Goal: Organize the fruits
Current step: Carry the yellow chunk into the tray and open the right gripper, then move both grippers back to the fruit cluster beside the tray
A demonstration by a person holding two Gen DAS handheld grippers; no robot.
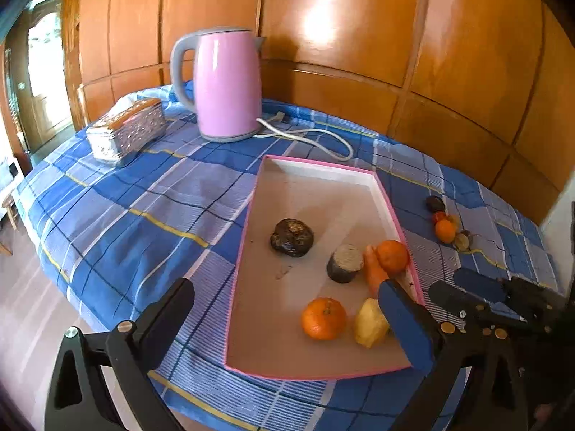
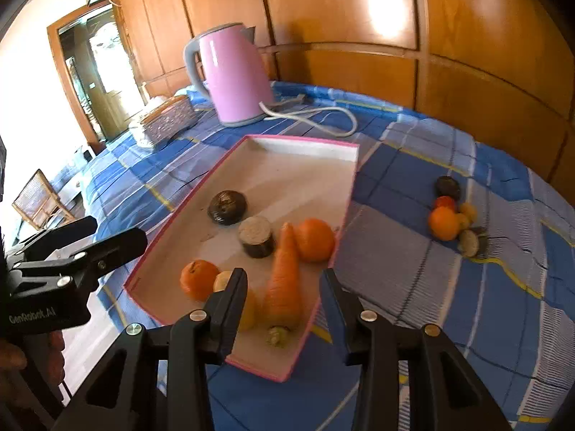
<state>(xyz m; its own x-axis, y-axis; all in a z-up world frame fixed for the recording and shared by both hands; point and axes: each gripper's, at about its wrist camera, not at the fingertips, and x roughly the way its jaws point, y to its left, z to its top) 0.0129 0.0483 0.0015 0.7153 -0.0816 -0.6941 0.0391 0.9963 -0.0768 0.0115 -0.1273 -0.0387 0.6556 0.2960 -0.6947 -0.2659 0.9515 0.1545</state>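
A pink-rimmed tray [image 1: 284, 368] [image 2: 323, 151] lies on the blue checked cloth. It holds a dark round fruit [image 1: 291, 237] [image 2: 227, 207], a cut dark cylinder [image 1: 345, 263] [image 2: 256, 236], a carrot [image 1: 374, 273] [image 2: 284, 287], two oranges [image 1: 323, 319] [image 1: 392, 255] [image 2: 198, 278] [image 2: 314, 240] and a yellow piece [image 1: 371, 323] [image 2: 248, 309]. A small pile of fruit [image 1: 445, 222] [image 2: 453, 215] sits on the cloth right of the tray. My left gripper [image 1: 287, 291] is open and empty over the tray's near end. My right gripper [image 2: 284, 276] is open, straddling the carrot, apart from it.
A pink kettle [image 1: 228, 82] [image 2: 235, 75] with a white cord [image 1: 316, 136] [image 2: 323, 113] stands behind the tray. A patterned tissue box [image 1: 125, 131] [image 2: 169, 116] is at the far left. Wooden panels back the table. The table edge drops off on the left.
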